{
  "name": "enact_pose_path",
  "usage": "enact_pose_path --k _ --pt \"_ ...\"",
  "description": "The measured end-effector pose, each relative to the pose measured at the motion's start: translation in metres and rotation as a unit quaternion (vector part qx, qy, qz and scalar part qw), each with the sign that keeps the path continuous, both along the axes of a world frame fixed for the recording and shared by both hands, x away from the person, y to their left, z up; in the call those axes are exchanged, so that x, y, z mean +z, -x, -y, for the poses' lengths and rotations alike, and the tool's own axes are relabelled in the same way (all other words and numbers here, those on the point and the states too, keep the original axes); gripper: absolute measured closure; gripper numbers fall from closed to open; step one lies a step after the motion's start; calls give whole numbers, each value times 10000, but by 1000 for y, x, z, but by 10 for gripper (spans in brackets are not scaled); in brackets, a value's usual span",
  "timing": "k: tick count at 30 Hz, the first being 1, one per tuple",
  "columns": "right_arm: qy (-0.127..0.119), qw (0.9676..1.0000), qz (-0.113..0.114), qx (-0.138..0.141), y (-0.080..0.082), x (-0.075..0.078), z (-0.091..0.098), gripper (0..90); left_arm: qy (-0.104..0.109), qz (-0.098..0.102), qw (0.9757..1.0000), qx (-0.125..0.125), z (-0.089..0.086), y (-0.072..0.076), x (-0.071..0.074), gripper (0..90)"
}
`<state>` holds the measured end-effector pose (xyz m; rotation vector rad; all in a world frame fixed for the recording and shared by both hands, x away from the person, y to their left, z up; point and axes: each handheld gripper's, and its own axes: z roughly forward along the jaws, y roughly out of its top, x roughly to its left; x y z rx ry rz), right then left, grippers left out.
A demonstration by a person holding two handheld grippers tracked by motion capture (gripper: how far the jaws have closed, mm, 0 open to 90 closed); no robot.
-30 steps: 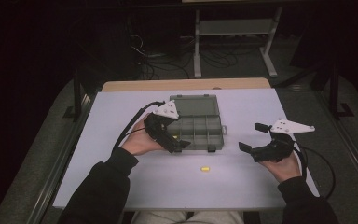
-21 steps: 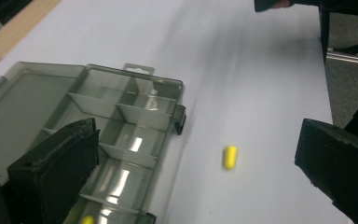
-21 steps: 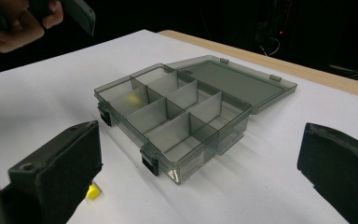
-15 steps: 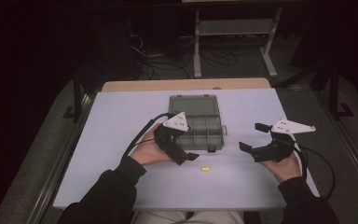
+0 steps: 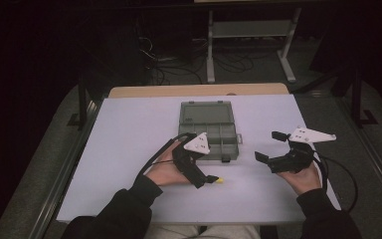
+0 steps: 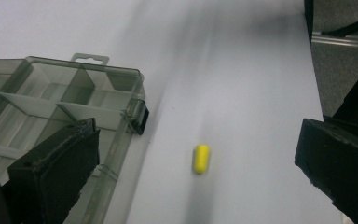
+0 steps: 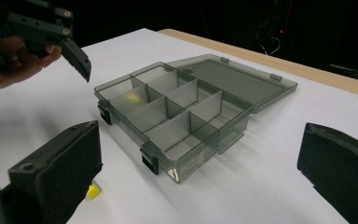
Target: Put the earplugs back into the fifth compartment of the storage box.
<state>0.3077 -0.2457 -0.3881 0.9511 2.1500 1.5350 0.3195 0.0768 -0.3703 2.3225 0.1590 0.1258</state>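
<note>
The left gripper is hovering with its jaws spread wide apart, a small yellow capsule lying on the white table between them, just beside the open compartment box. The right gripper is waiting off to the side, jaws likewise parted and gripping nothing.
</note>
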Motion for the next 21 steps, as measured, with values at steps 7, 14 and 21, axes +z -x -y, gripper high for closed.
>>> enact_pose_path --k 7,14,21 --pt "9 10000 1 7 0 0 0 0 -95 -25 9999 -60 6 4 -11 0" --pt "12 10000 -2 18 0 0 0 0 -260 -125 9995 -162 17 6 -28 5" --pt "7 10000 3 21 -1 0 0 0 -391 -261 9983 -345 22 4 -38 115"
